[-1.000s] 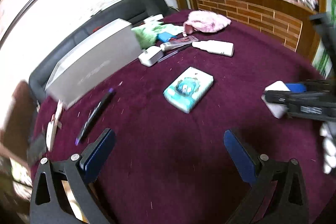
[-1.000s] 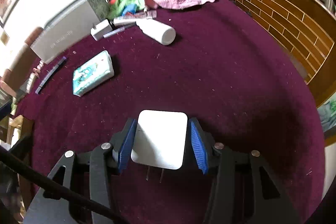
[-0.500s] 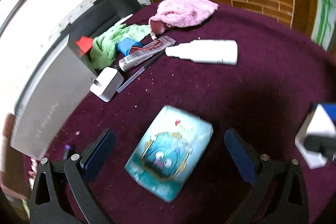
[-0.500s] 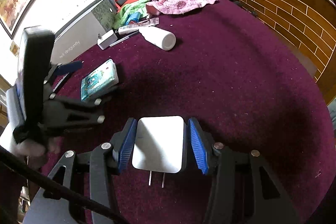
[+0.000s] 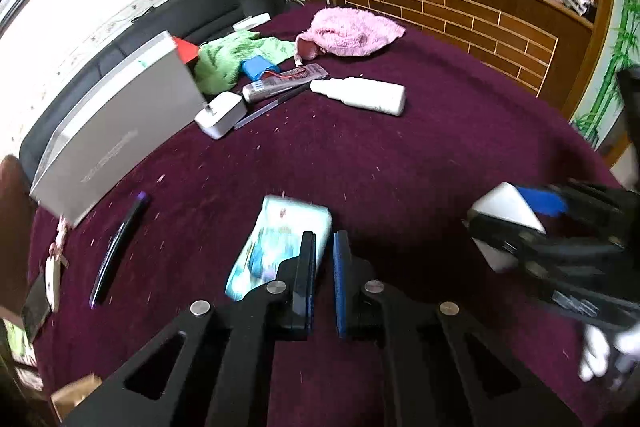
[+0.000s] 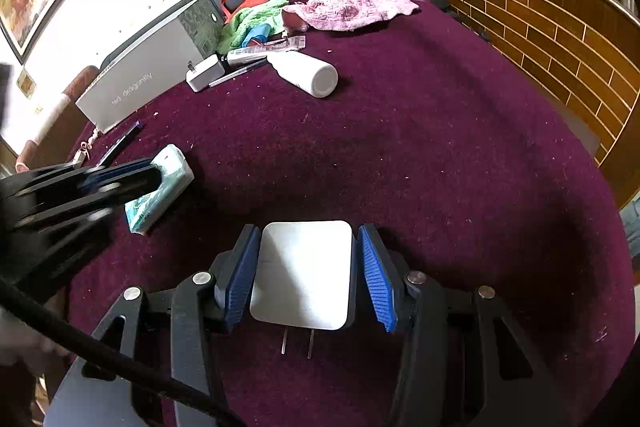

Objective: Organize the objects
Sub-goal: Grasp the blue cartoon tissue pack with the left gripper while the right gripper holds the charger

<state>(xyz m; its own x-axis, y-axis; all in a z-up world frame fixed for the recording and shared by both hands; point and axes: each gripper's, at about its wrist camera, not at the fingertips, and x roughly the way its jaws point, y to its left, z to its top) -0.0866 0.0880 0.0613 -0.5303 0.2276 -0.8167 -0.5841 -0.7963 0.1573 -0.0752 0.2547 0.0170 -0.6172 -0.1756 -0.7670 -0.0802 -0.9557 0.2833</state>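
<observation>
The left tool [image 5: 322, 279] has just closed: its two pads stand almost together with nothing between them, and the teal tissue pack [image 5: 280, 243] lies just beyond its left finger, at the tool's 11 o'clock. In the right wrist view that same left tool [image 6: 150, 173] comes in from 9 o'clock with its tips over the near end of the pack [image 6: 160, 193]; whether they touch it I cannot tell.

The right tool [image 6: 306, 273] is partly open and clamped on a white plug adapter [image 6: 304, 273], blue pads pressed to both its sides. Only this view shows the adapter's two metal prongs pointing back toward 6 o'clock. The left wrist view shows the right tool [image 5: 516, 211] at 3 o'clock, with the adapter [image 5: 506, 209] seen edge-on above the maroon surface [image 5: 400, 155].

Toward 12 o'clock lie a white bottle [image 5: 360, 95], a second white charger [image 5: 220, 113], a pink cloth [image 5: 352, 31] and a green cloth [image 5: 232, 57], beside a long silver box [image 5: 116, 135]. The lettering on the box [image 6: 136, 89] reads clearly only in the right wrist view. A dark pen [image 5: 118, 247] lies at 9 o'clock.
</observation>
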